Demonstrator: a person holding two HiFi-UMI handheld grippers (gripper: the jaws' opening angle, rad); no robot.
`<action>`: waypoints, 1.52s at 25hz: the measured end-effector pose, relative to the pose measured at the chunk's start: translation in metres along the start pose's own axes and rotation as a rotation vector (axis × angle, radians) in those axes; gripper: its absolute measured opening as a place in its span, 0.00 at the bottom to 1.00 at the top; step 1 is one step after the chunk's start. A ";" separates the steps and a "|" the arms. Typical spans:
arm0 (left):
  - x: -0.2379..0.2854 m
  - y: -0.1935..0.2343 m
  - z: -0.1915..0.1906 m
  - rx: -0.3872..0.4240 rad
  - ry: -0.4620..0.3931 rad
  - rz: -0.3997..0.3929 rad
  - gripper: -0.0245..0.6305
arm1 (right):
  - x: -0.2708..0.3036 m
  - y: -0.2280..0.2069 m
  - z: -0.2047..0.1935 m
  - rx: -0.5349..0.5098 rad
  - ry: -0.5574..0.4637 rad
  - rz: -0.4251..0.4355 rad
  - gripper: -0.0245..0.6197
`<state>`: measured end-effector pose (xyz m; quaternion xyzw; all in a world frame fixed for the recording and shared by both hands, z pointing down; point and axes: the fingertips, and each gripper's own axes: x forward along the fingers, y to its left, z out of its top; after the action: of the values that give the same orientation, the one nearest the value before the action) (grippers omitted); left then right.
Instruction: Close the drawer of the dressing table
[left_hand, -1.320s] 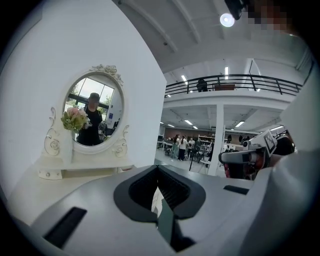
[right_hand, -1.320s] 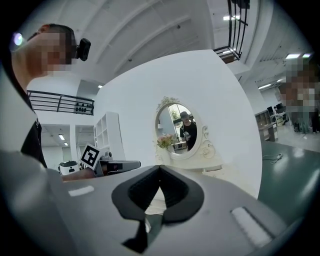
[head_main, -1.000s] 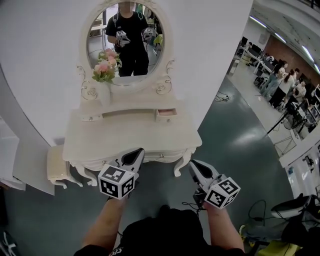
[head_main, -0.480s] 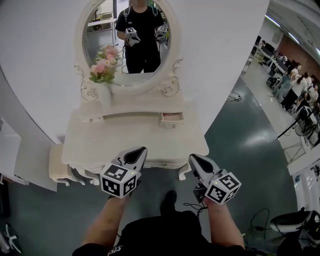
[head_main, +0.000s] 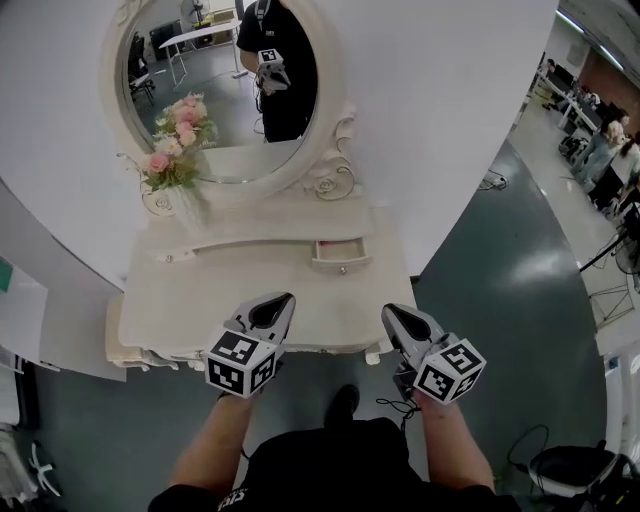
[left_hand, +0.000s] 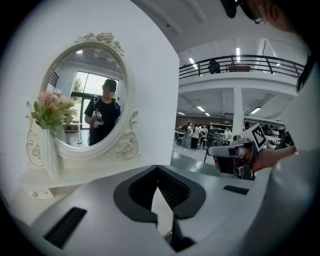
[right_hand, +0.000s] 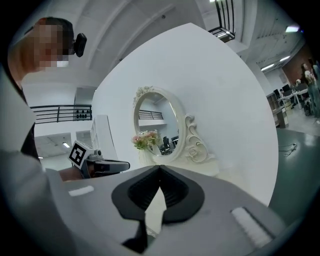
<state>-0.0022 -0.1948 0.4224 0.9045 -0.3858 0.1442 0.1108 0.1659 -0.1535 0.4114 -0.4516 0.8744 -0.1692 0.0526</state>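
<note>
Head view: one drawer (head_main: 338, 254), seemingly open

the person stands with both arms out in front, the left forearm (head_main: 215, 440) and right forearm (head_main: 452, 455) bare and side by side. the left gripper (head_main: 281, 299) points forward, its jaws pressed together at the tips with nothing between them. the right gripper (head_main: 390, 310) is alongside, apart from it, jaws likewise closed and empty.
</note>
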 end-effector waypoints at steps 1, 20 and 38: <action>0.008 0.002 0.002 -0.010 0.001 0.003 0.05 | 0.004 -0.009 0.002 -0.014 0.009 -0.001 0.05; 0.048 0.052 0.000 -0.015 0.018 -0.052 0.05 | 0.078 -0.032 -0.003 -0.008 0.080 -0.062 0.05; 0.081 0.096 -0.040 -0.120 0.068 -0.081 0.05 | 0.139 -0.066 -0.062 -0.013 0.242 -0.139 0.05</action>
<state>-0.0260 -0.3015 0.4961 0.9057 -0.3526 0.1470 0.1838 0.1203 -0.2853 0.5006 -0.4878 0.8421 -0.2200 -0.0679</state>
